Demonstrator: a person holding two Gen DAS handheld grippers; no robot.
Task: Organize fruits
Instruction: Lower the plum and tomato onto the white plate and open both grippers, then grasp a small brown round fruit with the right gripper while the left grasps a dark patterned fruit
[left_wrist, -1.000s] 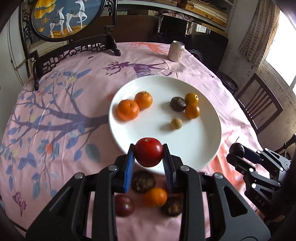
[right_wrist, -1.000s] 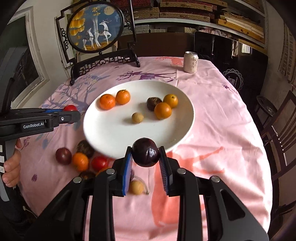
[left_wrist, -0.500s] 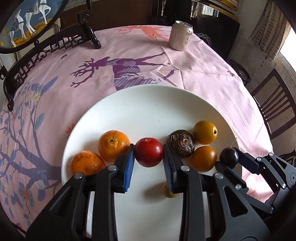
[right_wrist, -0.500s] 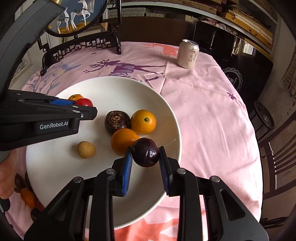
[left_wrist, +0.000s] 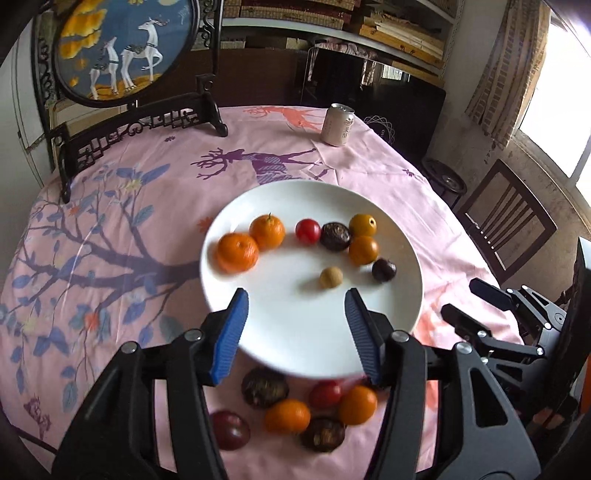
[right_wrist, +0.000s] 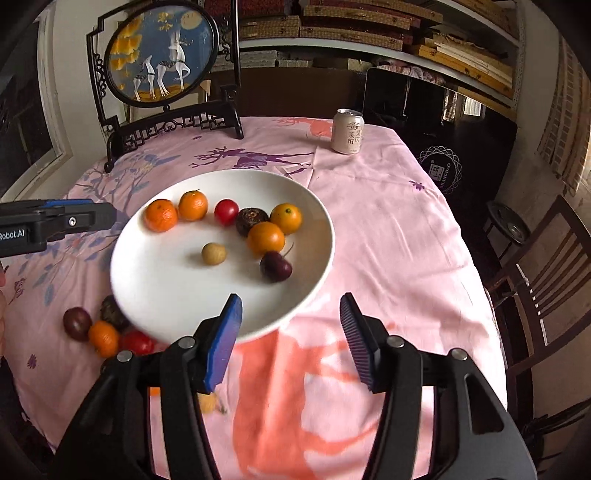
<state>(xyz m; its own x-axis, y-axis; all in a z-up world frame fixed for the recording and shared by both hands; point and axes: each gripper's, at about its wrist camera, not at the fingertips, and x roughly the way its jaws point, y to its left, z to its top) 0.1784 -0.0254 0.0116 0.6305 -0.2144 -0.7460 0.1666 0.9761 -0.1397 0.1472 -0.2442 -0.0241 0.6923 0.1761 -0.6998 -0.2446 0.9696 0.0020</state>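
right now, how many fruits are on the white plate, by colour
On the plate:
orange fruits: 4
red fruit: 1
dark brown fruit: 1
dark purple fruit: 1
tan fruit: 1
Total: 8

Left hand-held gripper (left_wrist: 295, 325) and right hand-held gripper (right_wrist: 290, 332), both with jaws wide apart, nothing between.

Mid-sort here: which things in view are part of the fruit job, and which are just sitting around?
Job: white plate; fruits on it, such as the red tomato and dark plum; loose fruits on the cloth beside it.

Lying about: drink can; deer screen; wooden chair.
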